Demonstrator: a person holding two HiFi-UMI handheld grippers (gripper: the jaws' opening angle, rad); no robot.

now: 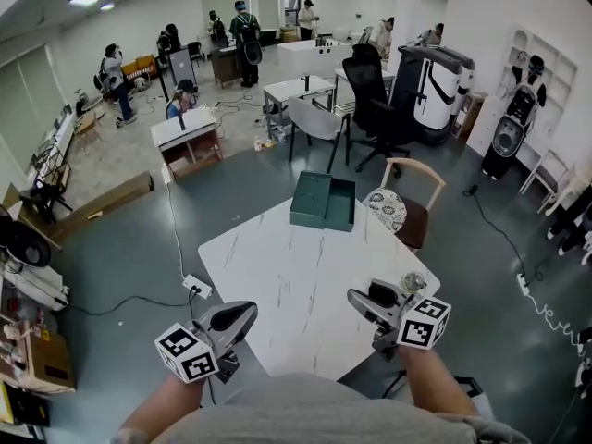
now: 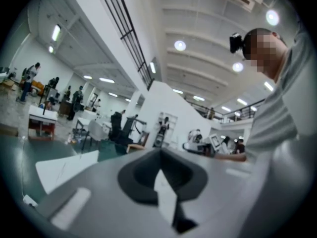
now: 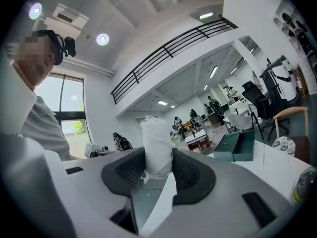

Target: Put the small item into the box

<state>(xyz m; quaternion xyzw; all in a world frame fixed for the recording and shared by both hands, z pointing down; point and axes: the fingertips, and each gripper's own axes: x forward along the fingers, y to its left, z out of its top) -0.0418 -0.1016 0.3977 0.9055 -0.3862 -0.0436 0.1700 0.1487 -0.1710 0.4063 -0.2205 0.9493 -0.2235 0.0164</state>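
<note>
1. So, the right gripper [image 3: 157, 171] is clamped on the small item [image 3: 156, 143], a frayed white roll standing up between its pads; the left gripper [image 2: 161, 175] is closed on nothing.
2. The green box [image 1: 324, 202] sits open well ahead of both, at the table's [image 1: 277, 276] far end.
3. Pickup looks done; the carry and drop are left.
4. Only the right gripper view shows the roll; the head view shows the gap to the box.

**Small item gripped, box open**

The small item [image 3: 157, 145], a white, frayed-topped roll, stands upright, pinched between the jaws of the right gripper [image 3: 157, 175] at about 5 o'clock over the counter [image 1: 277, 276]. The dark green box [image 1: 324, 202] lies open, empty halves side by side, at the counter's 12 o'clock edge.
</note>
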